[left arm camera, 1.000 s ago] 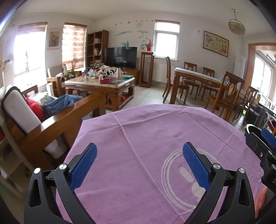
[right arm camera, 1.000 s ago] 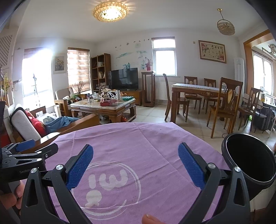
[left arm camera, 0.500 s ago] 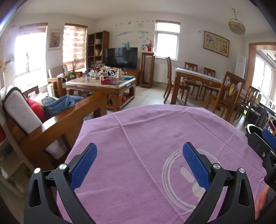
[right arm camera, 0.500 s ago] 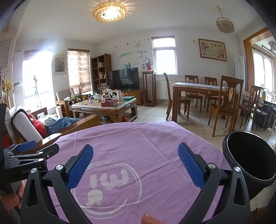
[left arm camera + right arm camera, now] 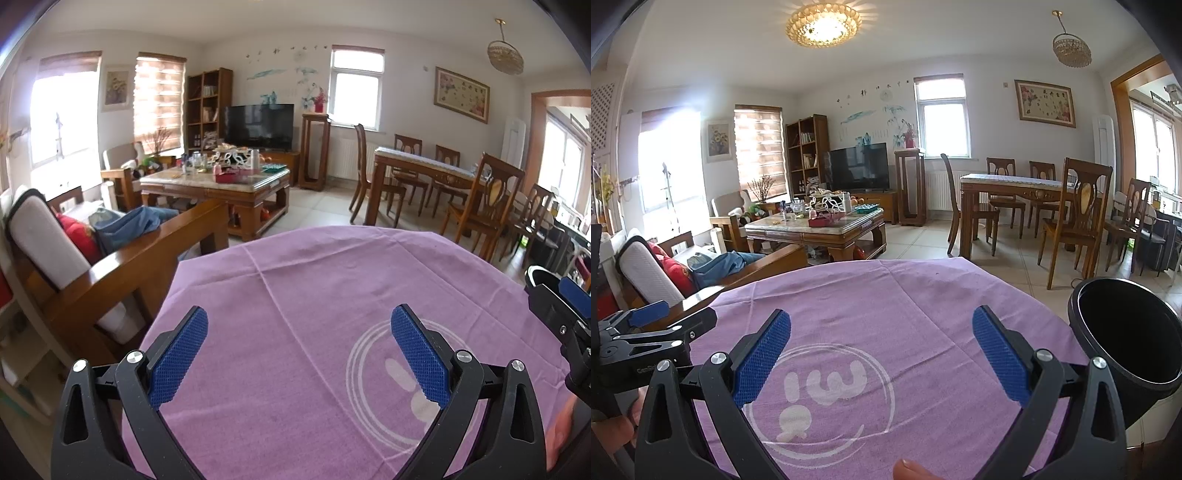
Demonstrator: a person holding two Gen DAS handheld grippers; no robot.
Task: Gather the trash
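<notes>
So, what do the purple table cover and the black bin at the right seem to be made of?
The purple table cover looks like thin woven cloth with a matte finish: it shows fold creases, a fine weave and a faded white printed logo. The black bin looks like smooth moulded plastic, slightly glossy, with a rolled rim that catches light; metal cannot be ruled out.

Both wrist views look low across one purple tablecloth (image 5: 332, 280) roomward

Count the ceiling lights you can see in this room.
2. A lit round light sits flush on the ceiling toward the left, and a hanging light is on the right, above the dining table. Others may lie outside the view.
</notes>
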